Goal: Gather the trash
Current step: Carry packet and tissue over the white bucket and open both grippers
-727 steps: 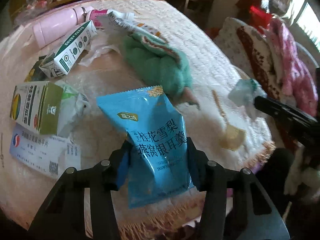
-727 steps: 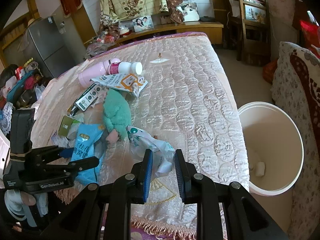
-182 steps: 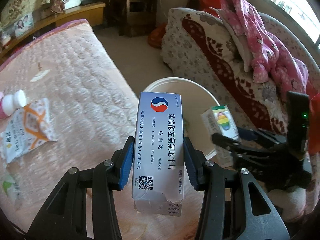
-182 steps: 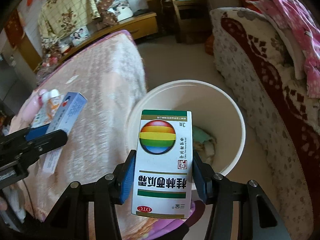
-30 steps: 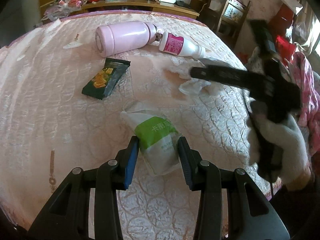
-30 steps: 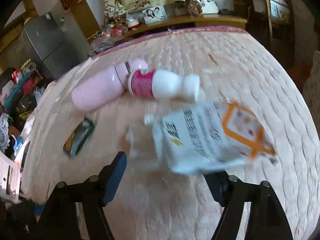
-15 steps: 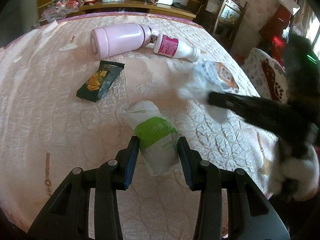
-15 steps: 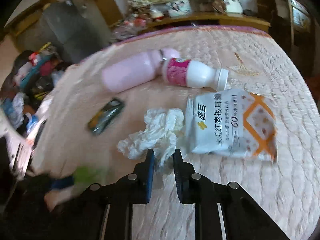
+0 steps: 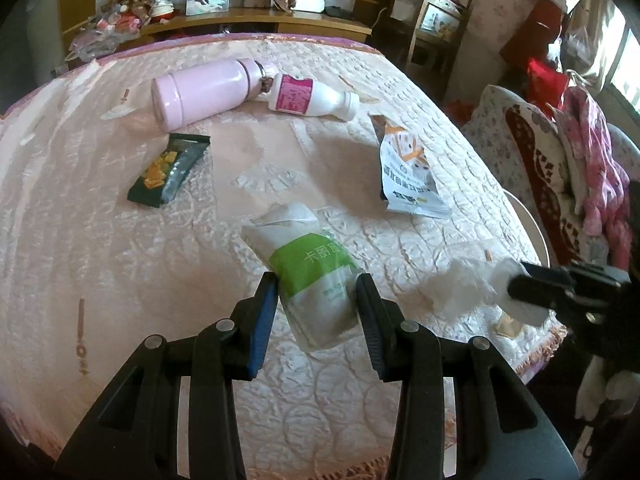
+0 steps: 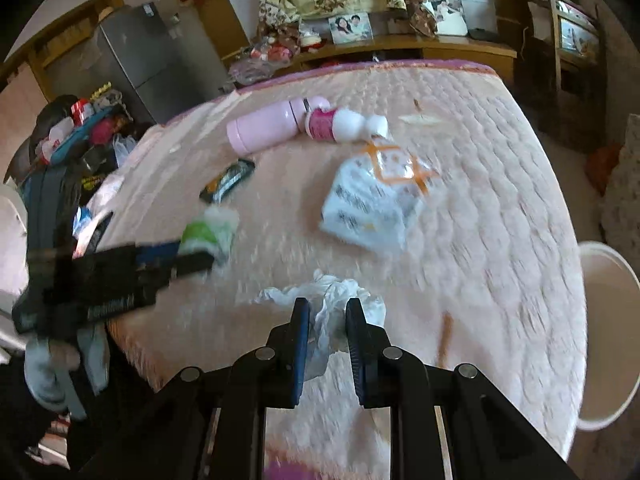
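Note:
My left gripper (image 9: 316,286) is shut on a white and green pouch (image 9: 310,260), held just above the pink quilted bed (image 9: 100,240). The same pouch (image 10: 208,234) shows in the right wrist view at the tip of the left gripper (image 10: 188,258). My right gripper (image 10: 327,312) is shut on a crumpled white tissue (image 10: 332,300), near the bed's front edge. In the left wrist view that tissue (image 9: 464,286) hangs from the right gripper (image 9: 516,286) at the right. A white and orange pouch (image 9: 406,172) and a dark snack wrapper (image 9: 168,170) lie on the bed.
A pink flask (image 9: 204,92) and a white bottle with a pink label (image 9: 308,96) lie at the back of the bed. A white bin (image 10: 608,320) stands on the floor right of the bed. A patterned sofa (image 9: 540,160) with pink clothes is beyond it.
The right gripper closed on the tissue beside the white and orange pouch and carried it toward the bed's front right edge. The left gripper kept its hold on the green pouch and shifted slightly.

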Available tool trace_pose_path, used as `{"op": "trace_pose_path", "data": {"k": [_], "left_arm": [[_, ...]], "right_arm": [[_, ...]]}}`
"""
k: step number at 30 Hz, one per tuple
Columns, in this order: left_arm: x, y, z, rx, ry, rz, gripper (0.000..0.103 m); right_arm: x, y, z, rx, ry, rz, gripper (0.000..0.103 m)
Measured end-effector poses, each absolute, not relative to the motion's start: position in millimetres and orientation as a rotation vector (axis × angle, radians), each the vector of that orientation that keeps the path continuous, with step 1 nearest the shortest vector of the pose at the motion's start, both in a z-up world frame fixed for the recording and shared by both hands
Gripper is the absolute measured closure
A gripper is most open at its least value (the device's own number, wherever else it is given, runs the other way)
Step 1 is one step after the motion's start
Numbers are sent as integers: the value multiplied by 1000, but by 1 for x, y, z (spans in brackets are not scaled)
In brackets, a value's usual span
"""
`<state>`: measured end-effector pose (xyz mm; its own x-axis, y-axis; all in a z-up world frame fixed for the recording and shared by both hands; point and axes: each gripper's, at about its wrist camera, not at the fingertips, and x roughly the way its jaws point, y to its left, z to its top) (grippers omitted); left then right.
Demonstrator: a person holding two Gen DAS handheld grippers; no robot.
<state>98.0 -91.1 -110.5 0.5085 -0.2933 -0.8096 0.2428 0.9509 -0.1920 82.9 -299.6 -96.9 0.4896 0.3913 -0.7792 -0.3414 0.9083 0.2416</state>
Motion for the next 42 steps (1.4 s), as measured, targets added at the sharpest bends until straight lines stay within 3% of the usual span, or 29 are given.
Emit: {"op": "trace_pose_path", "data": {"k": [4, 6, 7, 8, 16, 18, 19, 22, 42], "left_arm": [[96, -96, -111, -54, 986, -330, 65], [94, -99, -110, -45, 982, -337, 65], [93, -100, -110, -41, 979, -337, 65], [92, -101, -110, -36, 977, -338, 65], [93, -105, -116, -38, 997, -347, 65], [94, -108, -117, -34, 1002, -354, 65], [94, -110, -117, -33, 1002, -358, 65], [94, -118, -114, -23, 996, -372, 65], [97, -250, -84, 95, 931, -568, 65]], "right_arm": [[79, -303, -108, 35, 1009, 437, 84], [80, -301, -119, 9, 1041, 394, 63], [80, -301, -123, 1, 1042, 381, 46], [80, -299, -126, -9, 1038, 378, 40], [83, -277, -140, -30, 1041, 422, 41], [76, -268, -144, -84, 1030, 425, 51], [74, -266, -145, -114, 1021, 414, 63], [70, -271, -140, -117, 999, 415, 74], [49, -443, -78, 104, 869, 94, 75]]}}
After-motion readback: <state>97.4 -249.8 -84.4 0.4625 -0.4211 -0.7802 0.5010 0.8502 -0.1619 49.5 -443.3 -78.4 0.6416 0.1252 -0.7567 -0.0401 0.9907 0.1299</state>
